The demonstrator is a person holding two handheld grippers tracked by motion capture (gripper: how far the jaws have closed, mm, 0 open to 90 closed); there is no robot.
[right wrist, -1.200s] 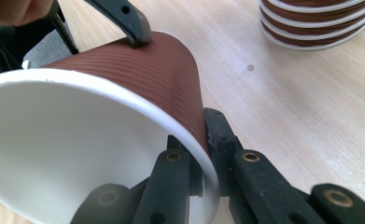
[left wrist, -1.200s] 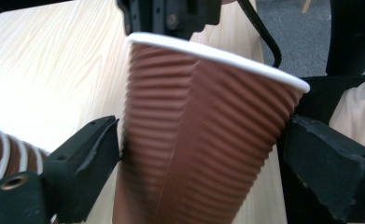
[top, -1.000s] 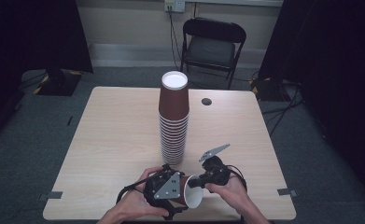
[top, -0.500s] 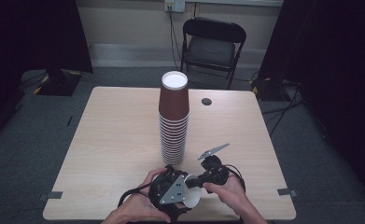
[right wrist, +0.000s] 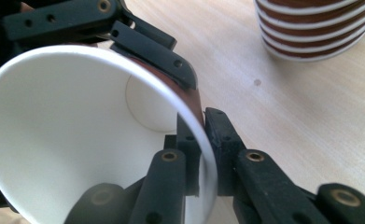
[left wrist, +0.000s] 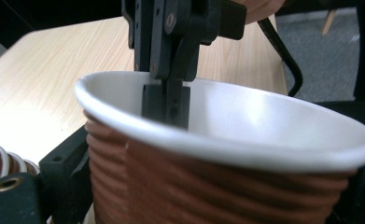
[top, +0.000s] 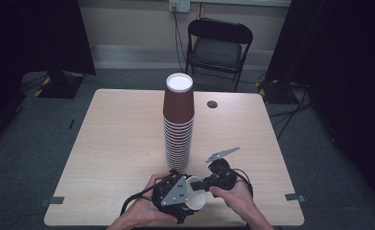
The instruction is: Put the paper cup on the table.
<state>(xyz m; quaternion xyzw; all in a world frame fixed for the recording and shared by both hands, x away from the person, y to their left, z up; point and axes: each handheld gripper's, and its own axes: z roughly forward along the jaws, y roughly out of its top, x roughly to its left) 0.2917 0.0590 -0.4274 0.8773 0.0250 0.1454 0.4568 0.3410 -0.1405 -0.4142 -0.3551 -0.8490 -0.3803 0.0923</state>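
A brown ribbed paper cup (top: 198,202) with a white inside lies on its side near the table's front edge, between both hands. My left gripper (top: 187,197), with a grey plate on top, has just been closing and its jaws lie on the cup's (left wrist: 227,186) outer wall. One of its fingers (right wrist: 147,46) rests along the cup's outside. My right gripper (right wrist: 202,151) pinches the cup's rim, one pad inside and one outside. Its jaws have just eased open slightly with the rim still between them. A tall stack of matching cups (top: 178,124) stands mid-table.
The wooden table (top: 108,143) has a small dark disc (top: 212,104) at its far right. A black folding chair (top: 218,48) stands beyond the far edge. The stack's base (right wrist: 320,28) sits close behind the grippers. Cables trail from both grippers.
My left gripper has edged right, so its plate covers more of the cup. The right hand and the stack have kept still.
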